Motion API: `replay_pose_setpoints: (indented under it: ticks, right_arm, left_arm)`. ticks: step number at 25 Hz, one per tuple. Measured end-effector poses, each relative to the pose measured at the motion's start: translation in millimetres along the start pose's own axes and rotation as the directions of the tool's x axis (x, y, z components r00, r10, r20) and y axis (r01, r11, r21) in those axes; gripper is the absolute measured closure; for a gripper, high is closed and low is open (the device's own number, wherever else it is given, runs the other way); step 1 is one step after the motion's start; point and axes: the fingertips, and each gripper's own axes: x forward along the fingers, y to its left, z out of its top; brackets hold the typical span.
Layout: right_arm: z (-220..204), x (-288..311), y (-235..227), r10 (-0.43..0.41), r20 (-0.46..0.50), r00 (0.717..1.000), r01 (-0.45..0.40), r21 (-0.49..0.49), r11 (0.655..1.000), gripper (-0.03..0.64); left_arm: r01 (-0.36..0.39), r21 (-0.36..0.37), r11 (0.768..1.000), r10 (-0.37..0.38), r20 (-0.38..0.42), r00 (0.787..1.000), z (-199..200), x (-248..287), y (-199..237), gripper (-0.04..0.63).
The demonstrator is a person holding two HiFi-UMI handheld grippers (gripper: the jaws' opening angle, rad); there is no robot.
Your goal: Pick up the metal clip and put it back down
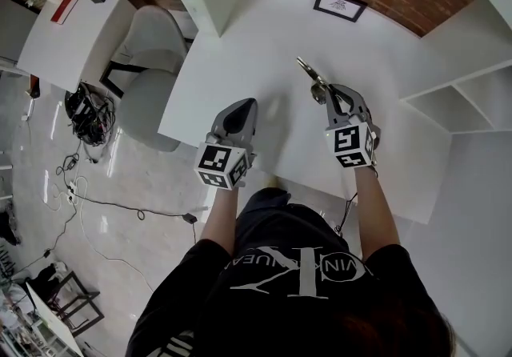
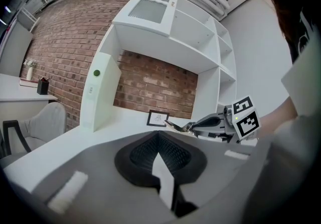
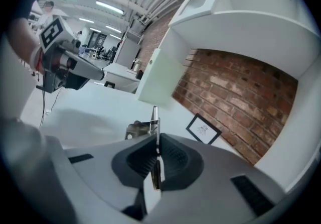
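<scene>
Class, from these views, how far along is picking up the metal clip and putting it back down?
Done: the right gripper is shut on the metal clip, which sticks out past its jaws. In hand: the clip looks raised off the white desk, though that is uncertain. Left: setting it down and releasing. The left gripper is shut, empty.
</scene>
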Motion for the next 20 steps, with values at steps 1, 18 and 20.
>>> replay_pose_setpoints:
  ticks: [1,18,20]
  right_arm:
    - [-1,-5,-1,-0.004,0.004,1.0,0.004,0.022,1.0,0.601]
    - [-19,-98,-25,-0.118,0.093,0.989,0.082,0.33,0.941,0.601]
    - [-19,-108,-27,-0.135,0.102,0.986,0.091,0.358,0.929,0.601]
  left_arm:
    - [0.002,0.0,1.0,-0.002,0.0,1.0,0,0,-3,0.591]
    - [0.055,0.047,0.997,-0.056,0.017,0.998,12,-10,-64,0.591]
    - [0.062,0.051,0.997,-0.063,0.02,0.998,14,-13,-69,0.591]
